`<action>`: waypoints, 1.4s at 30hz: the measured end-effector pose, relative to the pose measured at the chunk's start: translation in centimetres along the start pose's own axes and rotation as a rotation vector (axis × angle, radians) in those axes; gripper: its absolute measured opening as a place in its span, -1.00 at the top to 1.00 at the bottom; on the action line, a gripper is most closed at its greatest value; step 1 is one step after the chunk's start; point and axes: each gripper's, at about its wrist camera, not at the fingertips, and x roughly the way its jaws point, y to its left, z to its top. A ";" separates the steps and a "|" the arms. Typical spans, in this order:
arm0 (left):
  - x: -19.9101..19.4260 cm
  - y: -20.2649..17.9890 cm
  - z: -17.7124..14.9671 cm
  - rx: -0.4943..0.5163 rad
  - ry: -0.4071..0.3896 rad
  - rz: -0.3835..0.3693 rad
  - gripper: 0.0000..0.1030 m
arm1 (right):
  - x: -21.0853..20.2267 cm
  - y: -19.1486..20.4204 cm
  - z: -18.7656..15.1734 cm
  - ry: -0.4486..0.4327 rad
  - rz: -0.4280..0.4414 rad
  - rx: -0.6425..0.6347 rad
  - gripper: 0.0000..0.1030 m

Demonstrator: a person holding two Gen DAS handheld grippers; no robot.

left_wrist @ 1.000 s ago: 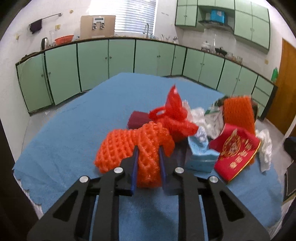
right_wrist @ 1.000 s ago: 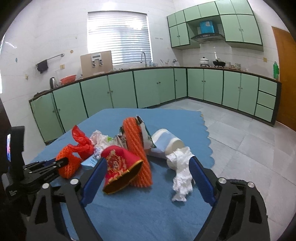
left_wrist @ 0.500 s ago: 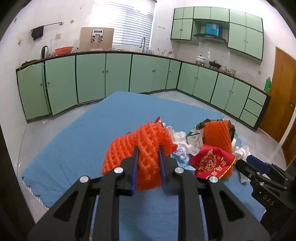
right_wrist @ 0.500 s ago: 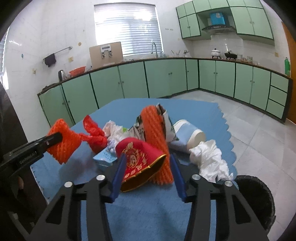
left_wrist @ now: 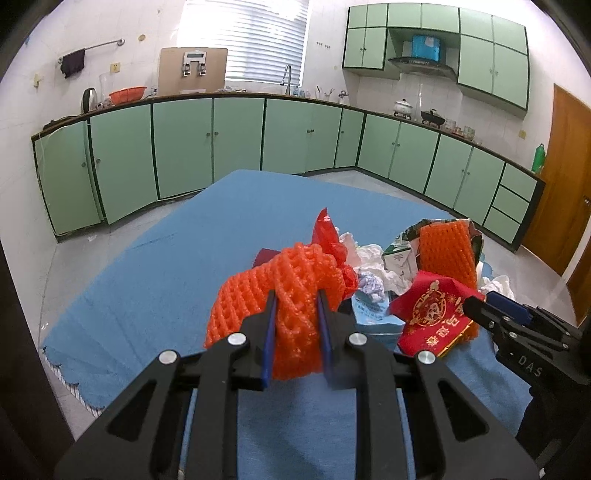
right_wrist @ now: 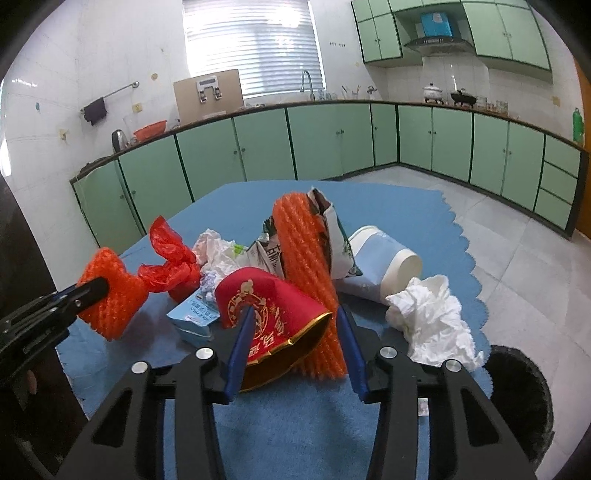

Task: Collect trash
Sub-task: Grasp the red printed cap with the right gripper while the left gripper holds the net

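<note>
Left wrist view: left gripper (left_wrist: 295,308) jaws clamped on orange foam net (left_wrist: 280,288), lifted above blue-covered counter (left_wrist: 147,288). Right gripper (right_wrist: 293,326) jaws, just narrowed, pinching red pouch (right_wrist: 269,306) beside trash pile.

I look into a kitchen with white tiled walls (right_wrist: 92,55) and a pale grey tiled floor (right_wrist: 498,229). A window with white slatted blinds (right_wrist: 251,48) glows bright at top centre. Below it, mint-green base cabinets with dark trim (right_wrist: 317,140) curve across the middle of the frame under a dark countertop. Matching green wall cabinets (right_wrist: 509,33) fill the upper right. In the left wrist view, a brown wooden door (left_wrist: 565,177) stands at the right edge.
</note>
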 end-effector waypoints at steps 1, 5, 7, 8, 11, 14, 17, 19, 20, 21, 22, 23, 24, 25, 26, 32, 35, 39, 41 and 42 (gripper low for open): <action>0.1 0.1 0.0 -0.002 0.003 0.002 0.63 | 0.0 0.1 0.0 0.000 0.001 -0.006 0.12; 0.5 0.5 -0.1 -0.016 0.014 0.010 0.63 | -0.4 0.5 0.1 -0.003 0.022 -0.009 0.12; 0.5 0.6 -0.2 -0.020 0.015 0.012 0.63 | -0.7 0.7 0.2 -0.007 0.031 -0.011 0.12; 0.5 0.6 -0.2 -0.021 0.014 0.012 0.63 | -0.9 0.9 0.3 -0.009 0.037 -0.013 0.12; 0.5 0.6 -0.2 -0.023 0.014 0.011 0.63 | -1.2 1.1 0.4 -0.014 0.076 -0.007 0.12; 0.3 0.7 -0.2 -0.029 0.013 0.010 0.63 | -0.8 1.4 0.5 0.003 0.119 -0.004 0.15; 0.3 0.9 -0.2 -0.035 0.013 0.008 0.63 | -0.3 2.0 0.3 0.024 0.142 -0.012 0.17; 0.3 1.0 -0.3 -0.038 0.015 0.008 0.63 | 0.1 2.5 0.2 0.030 0.134 -0.028 0.19; 0.2 1.1 -0.3 -0.039 0.016 0.008 0.63 | 0.4 2.6 0.3 0.034 0.132 -0.027 0.22; 0.2 1.2 -0.3 -0.040 0.016 0.008 0.63 | 0.5 2.5 0.4 0.036 0.132 -0.022 0.25; 0.2 1.3 -0.3 -0.040 0.016 0.008 0.63 | 0.6 2.4 0.5 0.039 0.132 -0.011 0.25; 0.2 1.3 -0.3 -0.039 0.016 0.008 0.63 | 0.7 2.3 0.6 0.042 0.126 -0.003 0.25; 0.2 1.3 -0.3 -0.038 0.015 0.009 0.63 | 0.7 2.4 0.7 0.042 0.121 -0.002 0.26; 0.2 1.3 -0.3 -0.035 0.014 0.010 0.63 | 0.7 2.4 0.8 0.043 0.113 -0.001 0.26; 0.1 1.3 -0.3 -0.034 0.014 0.010 0.63 | 0.6 2.3 0.9 0.046 0.098 0.006 0.25; 0.0 1.2 -0.5 -0.031 0.016 0.004 0.63 | 0.7 2.1 1.1 0.058 0.086 0.014 0.32; -0.2 1.0 -0.4 -0.023 0.014 -0.001 0.63 | 0.5 2.1 1.2 0.051 0.093 0.012 0.65; -0.8 0.9 -0.1 -0.020 0.000 -0.007 0.63 | -0.2 1.8 1.5 0.036 0.107 0.018 0.71; -1.1 0.7 0.1 -0.018 -0.009 -0.010 0.63 | -0.7 1.8 1.6 0.023 0.108 0.011 0.71; -1.4 0.6 0.2 -0.017 -0.013 -0.012 0.63 | -1.1 1.8 1.7 0.014 0.103 0.002 0.72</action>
